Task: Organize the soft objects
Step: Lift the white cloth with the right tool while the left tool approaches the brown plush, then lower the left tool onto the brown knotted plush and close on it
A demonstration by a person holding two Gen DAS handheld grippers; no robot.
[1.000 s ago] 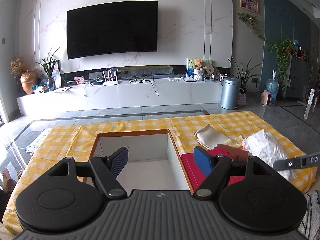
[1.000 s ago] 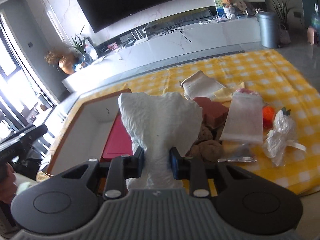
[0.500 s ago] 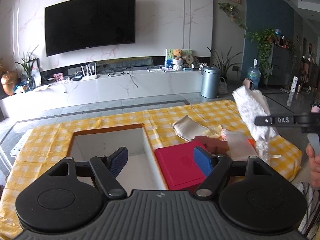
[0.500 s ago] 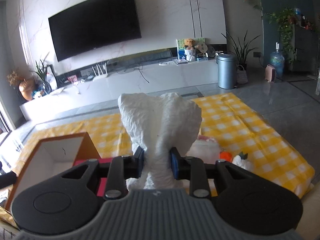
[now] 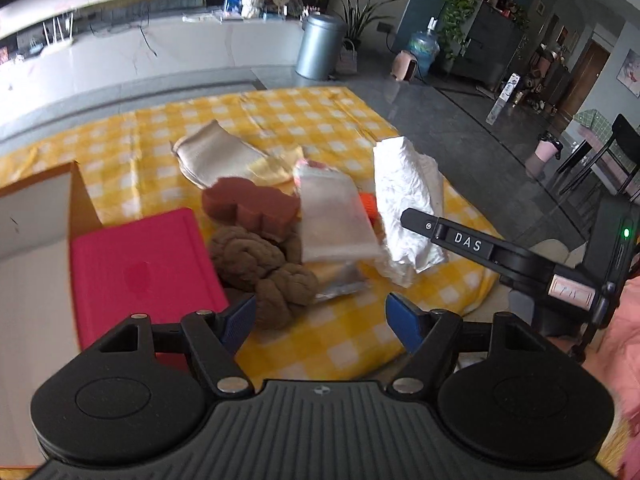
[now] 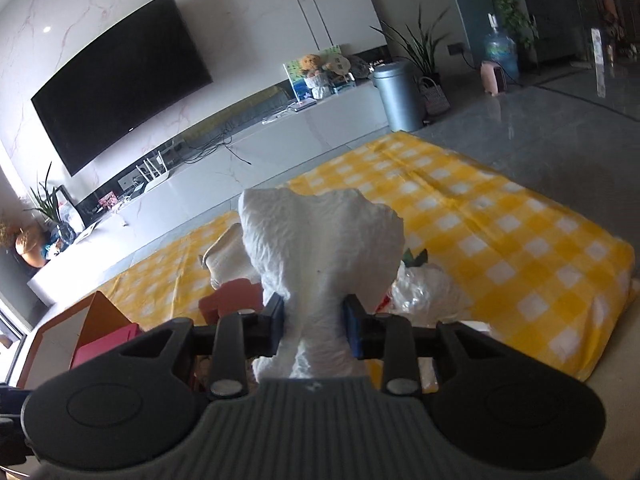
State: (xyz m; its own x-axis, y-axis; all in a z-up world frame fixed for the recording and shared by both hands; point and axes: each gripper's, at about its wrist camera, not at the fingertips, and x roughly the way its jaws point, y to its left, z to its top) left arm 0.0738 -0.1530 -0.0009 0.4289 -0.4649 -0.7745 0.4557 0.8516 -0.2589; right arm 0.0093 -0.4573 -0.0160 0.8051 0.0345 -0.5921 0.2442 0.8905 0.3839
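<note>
My right gripper (image 6: 314, 326) is shut on a crumpled white soft pack (image 6: 320, 256) and holds it above the yellow checked cloth (image 6: 500, 216); it also shows in the left wrist view (image 5: 408, 208). My left gripper (image 5: 320, 318) is open and empty, just above a brown knitted bundle (image 5: 264, 268). Beyond it lie a brown sponge (image 5: 250, 206), a white pouch (image 5: 334, 216), a beige cloth (image 5: 212, 152) and an orange item (image 5: 368, 206). A red lid (image 5: 140, 276) leans at the open box (image 5: 32, 216) on the left.
A clear plastic bag (image 6: 424, 288) lies on the cloth right of the held pack. The cloth's right edge (image 5: 476, 224) drops to the grey floor. A TV wall, a low cabinet and a grey bin (image 6: 396, 96) stand far behind.
My left gripper has swung right and down, from over the box to the pile of soft things. My right gripper has kept the white pack and moved right over the cloth.
</note>
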